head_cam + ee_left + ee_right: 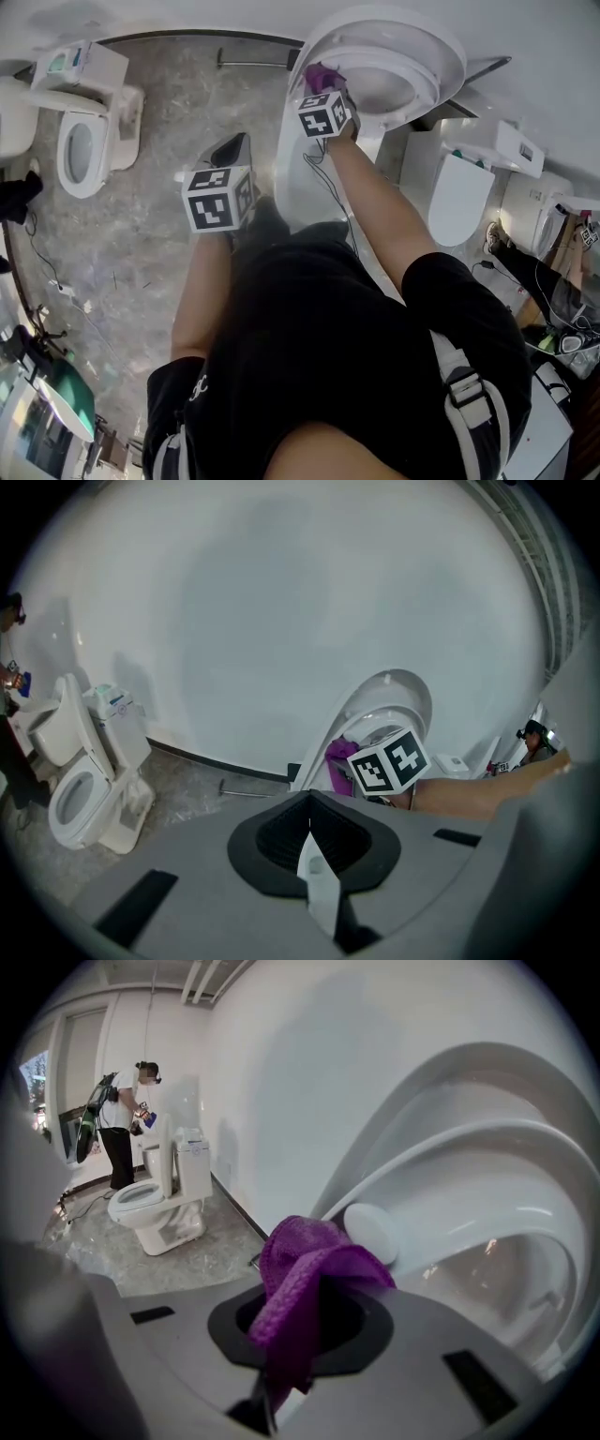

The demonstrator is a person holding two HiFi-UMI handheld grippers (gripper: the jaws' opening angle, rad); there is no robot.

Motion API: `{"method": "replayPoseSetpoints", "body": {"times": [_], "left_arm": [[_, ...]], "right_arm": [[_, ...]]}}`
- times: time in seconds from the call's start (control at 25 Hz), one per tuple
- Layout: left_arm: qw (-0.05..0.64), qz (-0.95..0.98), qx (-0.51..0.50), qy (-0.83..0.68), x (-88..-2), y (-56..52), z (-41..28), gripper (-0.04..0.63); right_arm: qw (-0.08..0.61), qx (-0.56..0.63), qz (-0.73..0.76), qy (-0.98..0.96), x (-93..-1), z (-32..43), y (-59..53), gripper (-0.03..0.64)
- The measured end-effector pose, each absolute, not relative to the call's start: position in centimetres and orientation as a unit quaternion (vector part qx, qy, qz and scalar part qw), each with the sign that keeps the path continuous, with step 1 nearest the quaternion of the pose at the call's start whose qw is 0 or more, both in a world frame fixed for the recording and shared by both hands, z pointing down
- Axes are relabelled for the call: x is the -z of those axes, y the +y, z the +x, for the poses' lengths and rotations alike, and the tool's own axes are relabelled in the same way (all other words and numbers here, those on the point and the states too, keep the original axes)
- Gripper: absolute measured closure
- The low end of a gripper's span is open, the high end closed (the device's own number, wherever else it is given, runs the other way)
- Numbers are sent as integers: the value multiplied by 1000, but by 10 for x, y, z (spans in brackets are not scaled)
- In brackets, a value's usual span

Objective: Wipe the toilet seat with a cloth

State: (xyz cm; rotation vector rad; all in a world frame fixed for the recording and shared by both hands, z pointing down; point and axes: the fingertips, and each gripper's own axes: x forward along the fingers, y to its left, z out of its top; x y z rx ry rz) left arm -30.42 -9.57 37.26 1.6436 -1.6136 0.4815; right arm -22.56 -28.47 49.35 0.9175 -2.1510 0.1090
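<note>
A white toilet (375, 66) stands by the far wall with its seat (469, 1176) and lid tilted up. My right gripper (272, 1396) is shut on a purple cloth (305, 1279), which bunches up out of the jaws close to the seat's left rim and a round white bumper (370, 1232). In the head view the cloth (323, 75) sits at the seat's left edge, just beyond the right gripper's marker cube (323, 114). My left gripper (311, 860) is shut on nothing and hangs over the floor to the left of the toilet bowl (309, 178).
Another toilet (84, 141) stands at the far left and more white toilets (459, 192) at the right. A metal rod (253, 61) lies by the wall. Cables run over the marble floor (141, 253). A person (122, 1119) stands by a distant toilet.
</note>
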Motion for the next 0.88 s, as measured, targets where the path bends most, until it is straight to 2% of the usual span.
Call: {"method": "replayPoseSetpoints", "body": {"times": [0.56, 0.88], "left_arm": [[396, 647, -206, -618, -405, -100, -326, 588], [400, 658, -231, -595, -428, -93, -331, 587]], "right_arm": [[459, -15, 303, -835, -570, -251, -278, 566], [466, -44, 310, -827, -612, -258, -271, 565]]}}
